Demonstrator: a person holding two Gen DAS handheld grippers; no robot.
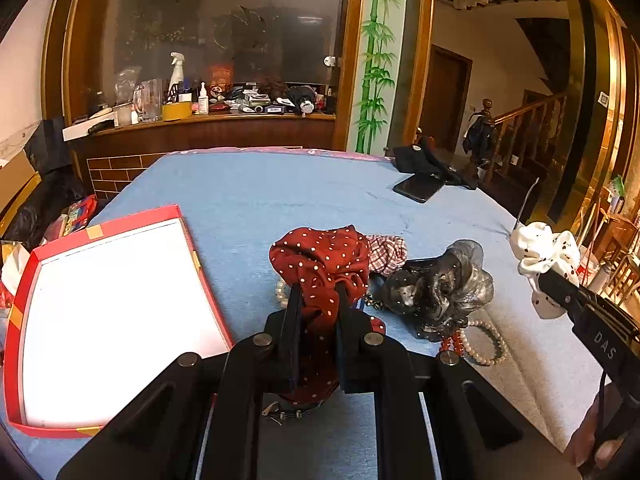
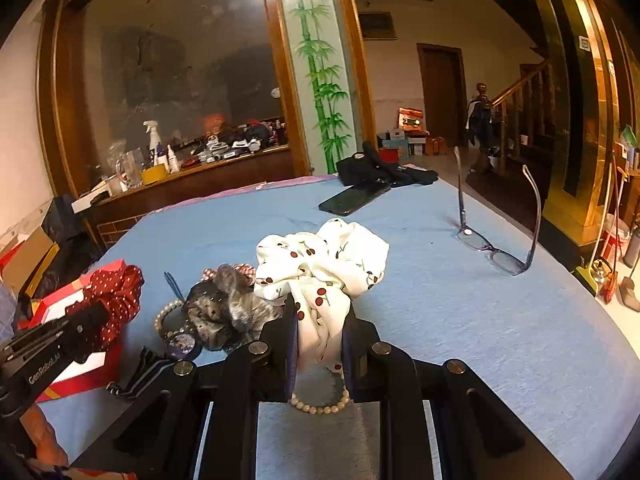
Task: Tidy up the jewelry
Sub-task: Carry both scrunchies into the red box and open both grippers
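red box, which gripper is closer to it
Left. The left gripper, shut on the red polka-dot scrunchie, hovers just beside the red box. The right gripper, holding the white cherry scrunchie, sits farther off, beyond the jewelry pile.

A pearl bracelet (image 2: 320,406) lies half hidden behind the right tool (image 2: 320,312).

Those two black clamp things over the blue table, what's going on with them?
A person is sorting hair accessories and jewelry. The left gripper is shut on a red polka-dot scrunchie, the right gripper on a white cherry-print scrunchie. A grey scrunchie and pearl bracelets lie on the table; the red box looks empty.
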